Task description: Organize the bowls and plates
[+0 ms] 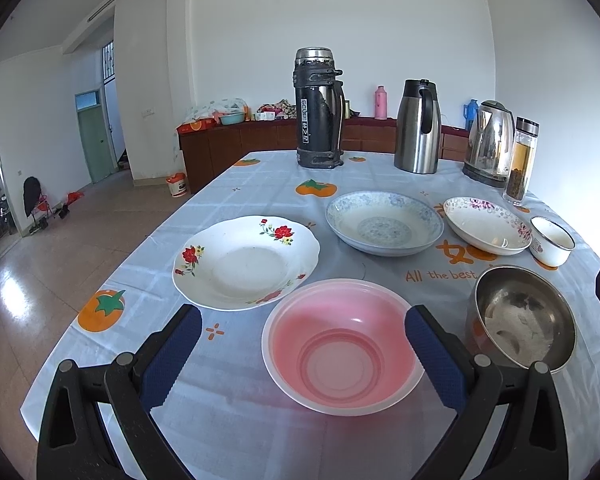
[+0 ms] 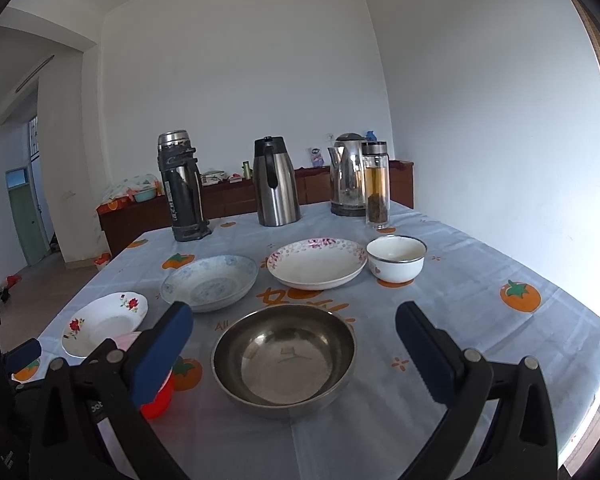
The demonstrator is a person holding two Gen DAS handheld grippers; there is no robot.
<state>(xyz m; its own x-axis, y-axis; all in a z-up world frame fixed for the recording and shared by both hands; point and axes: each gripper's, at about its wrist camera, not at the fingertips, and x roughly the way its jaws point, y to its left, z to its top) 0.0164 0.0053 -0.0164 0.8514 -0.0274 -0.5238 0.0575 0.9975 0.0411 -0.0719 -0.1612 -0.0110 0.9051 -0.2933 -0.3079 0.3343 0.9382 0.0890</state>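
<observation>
The left gripper [image 1: 303, 344] hangs wide open over the table's [image 1: 228, 432] near edge, its blue pads either side of the pink bowl [image 1: 342, 346] without touching it. The right gripper [image 2: 294, 346] is likewise spread wide and holds nothing; the steel bowl [image 2: 284, 356] sits between its fingers on the cloth. The pink bowl and steel bowl stand just beside each other along the near edge.

Behind them, toward the middle of the table, three plates lie in a row, apart from one another: the red-flower plate [image 1: 246, 262] nearest the left edge, the blue plate [image 1: 384, 222] in the middle, and the pink-flower plate [image 1: 487, 224] to the right. The white cup [image 1: 551, 242] looks to be touching that last plate's rim, though the fisheye makes this hard to judge.

Along the far edge stand a black flask [image 1: 319, 108], a steel jug [image 1: 418, 126], a kettle [image 1: 490, 144] and a glass bottle [image 1: 521, 160].
</observation>
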